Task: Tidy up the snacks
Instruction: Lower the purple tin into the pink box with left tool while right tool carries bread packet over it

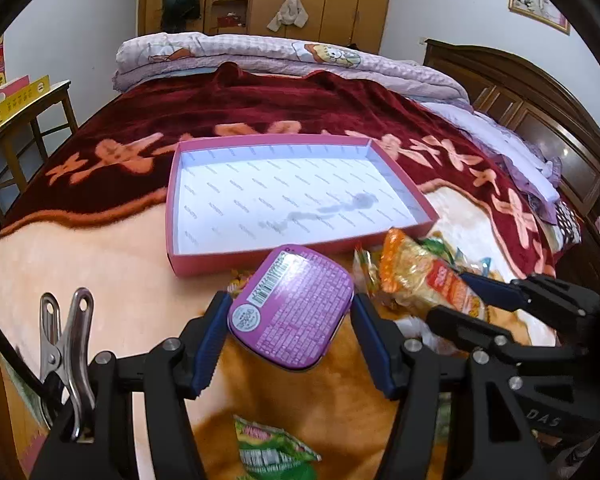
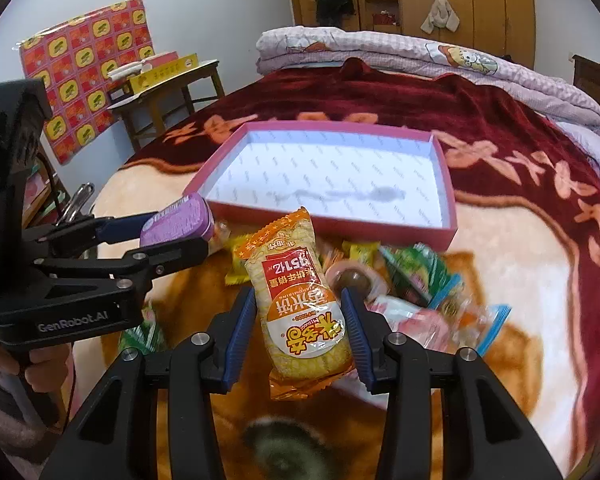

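My left gripper (image 1: 290, 312) is shut on a purple tin (image 1: 290, 306), held above the blanket just before the pink tray (image 1: 172, 216). The tin also shows in the right wrist view (image 2: 180, 218). My right gripper (image 2: 300, 320) is shut on an orange and yellow cracker packet (image 2: 298, 300), lifted above the snack pile; the packet also shows in the left wrist view (image 1: 424, 276). The pink tray (image 2: 448, 184) has a white lining with a grey stain and holds nothing.
Loose snacks (image 2: 416, 276) lie on the blanket in front of the tray, among them a green packet (image 1: 272, 452) under the left gripper. A folded quilt (image 1: 260, 56) lies at the bed's far end. A wooden side table (image 2: 168, 92) stands left.
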Demonstrator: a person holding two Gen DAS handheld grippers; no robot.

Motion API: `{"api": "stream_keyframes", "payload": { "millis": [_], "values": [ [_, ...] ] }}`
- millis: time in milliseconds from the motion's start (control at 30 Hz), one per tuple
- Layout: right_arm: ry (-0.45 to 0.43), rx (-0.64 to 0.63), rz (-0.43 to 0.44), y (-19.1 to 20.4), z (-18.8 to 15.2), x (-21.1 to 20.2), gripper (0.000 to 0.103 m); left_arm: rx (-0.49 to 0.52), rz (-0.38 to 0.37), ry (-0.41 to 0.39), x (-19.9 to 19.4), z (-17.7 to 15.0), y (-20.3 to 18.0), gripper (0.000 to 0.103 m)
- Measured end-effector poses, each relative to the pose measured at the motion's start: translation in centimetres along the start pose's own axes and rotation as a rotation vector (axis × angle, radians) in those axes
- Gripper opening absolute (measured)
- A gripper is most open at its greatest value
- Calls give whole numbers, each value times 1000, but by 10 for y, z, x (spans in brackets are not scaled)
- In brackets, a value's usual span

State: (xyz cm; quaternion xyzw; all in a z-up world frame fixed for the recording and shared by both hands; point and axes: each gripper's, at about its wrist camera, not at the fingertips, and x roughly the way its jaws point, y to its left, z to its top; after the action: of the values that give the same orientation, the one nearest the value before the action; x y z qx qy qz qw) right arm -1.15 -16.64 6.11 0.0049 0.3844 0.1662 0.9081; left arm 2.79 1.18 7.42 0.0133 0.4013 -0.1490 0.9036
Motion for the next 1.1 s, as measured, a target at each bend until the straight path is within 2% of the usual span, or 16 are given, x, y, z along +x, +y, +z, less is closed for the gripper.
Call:
{"api": "stream_keyframes", "payload": {
  "millis": [700, 1100],
  "values": [
    [8, 56, -117, -58, 52, 45, 45, -37, 43, -6, 60, 55, 15, 64],
    [44, 59, -159, -73, 63, 69, 45, -70, 65, 77, 100, 60, 26, 65]
  ]
}}
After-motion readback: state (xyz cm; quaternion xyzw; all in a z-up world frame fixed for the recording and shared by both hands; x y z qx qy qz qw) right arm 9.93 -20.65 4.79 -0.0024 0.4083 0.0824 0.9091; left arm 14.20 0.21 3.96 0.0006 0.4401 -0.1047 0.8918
